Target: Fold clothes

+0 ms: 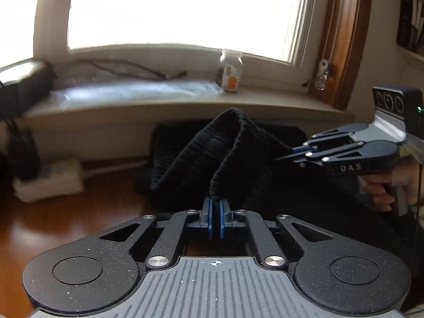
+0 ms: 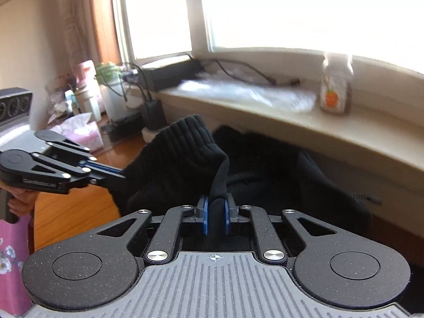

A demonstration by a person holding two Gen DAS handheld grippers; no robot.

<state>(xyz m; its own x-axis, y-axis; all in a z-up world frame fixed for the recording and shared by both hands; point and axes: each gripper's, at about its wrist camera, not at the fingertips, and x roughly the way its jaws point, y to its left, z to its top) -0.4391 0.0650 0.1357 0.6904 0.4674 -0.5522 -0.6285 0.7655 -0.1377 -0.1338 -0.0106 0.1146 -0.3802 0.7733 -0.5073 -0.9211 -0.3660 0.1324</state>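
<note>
A black ribbed garment [image 1: 212, 153] is lifted off the wooden table, its band peaking between both grippers. My left gripper [image 1: 216, 206] is shut on one end of the band. From the right, my right gripper [image 1: 281, 157] pinches the other end. In the right wrist view the same black garment [image 2: 185, 156] rises from my right gripper [image 2: 216, 209], whose blue pads are clamped on a thick fold. The left gripper [image 2: 120, 172] bites the cloth at the left. The rest of the garment lies heaped beneath.
A window sill [image 1: 185, 106] runs across the back with a small jar [image 1: 230, 73], a plastic bag and cables. A white power strip [image 1: 47, 180] sits on the wooden table [image 1: 66, 225] at left. Tissue box and clutter [image 2: 84, 132] stand far left. A hand [image 1: 381, 190] holds the right gripper.
</note>
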